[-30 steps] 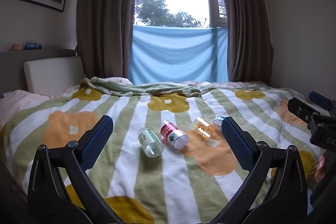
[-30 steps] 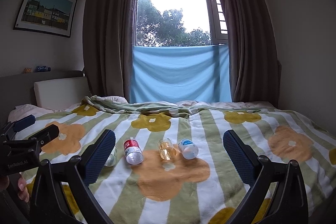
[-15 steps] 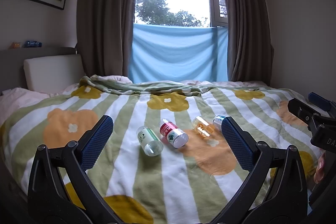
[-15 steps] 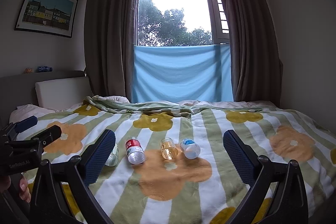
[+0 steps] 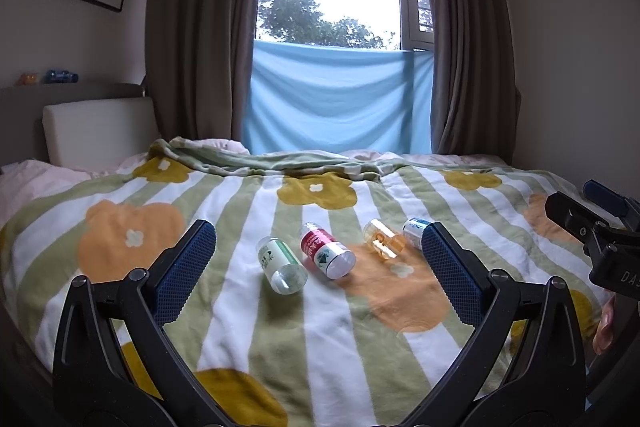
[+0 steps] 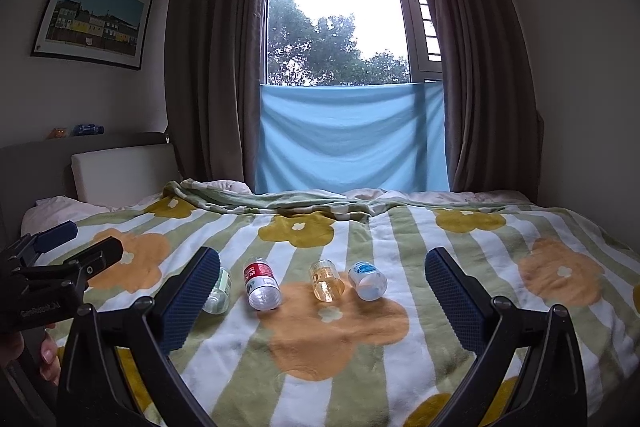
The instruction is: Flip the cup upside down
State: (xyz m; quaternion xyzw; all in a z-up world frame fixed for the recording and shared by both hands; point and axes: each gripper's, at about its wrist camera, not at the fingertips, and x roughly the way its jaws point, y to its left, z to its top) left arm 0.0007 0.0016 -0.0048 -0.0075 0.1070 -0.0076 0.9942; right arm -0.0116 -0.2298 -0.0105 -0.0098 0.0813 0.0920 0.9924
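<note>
- I'm hovering both tongs over the bed [image 6: 500, 227], nothing gripped: left tongs [image 5: 318, 259] w/ jaws wide apart, right tongs [image 6: 322, 285] likewise apart.
- Four small cups are lying on their sides in a row on the blanket, ahead of and between my jaw tips.
- Green-label cup [image 5: 281, 264] & red-label cup [image 5: 327, 254] are sitting between the left tongs' jaws; amber cup [image 6: 326, 281] & blue-label cup [image 6: 367, 281] are sitting between the right tongs' jaws. In the left view the blue one is partly hiding behind the right-side jaw.
- Step, as I'm reading it: approach / picking a target. No cup flipped yet.
- Which cup is meant, I can't tell; amber is sitting nearest the right tongs' centre line.
- Next move is calling for: dropping low, bracketing one cup across its body w/o nudging its neighbour (they're lying near each other), closing gently, then lifting & rotating so the mouth is facing down.
- Blanket is soft, so prob. needing a steady set-down.
</note>
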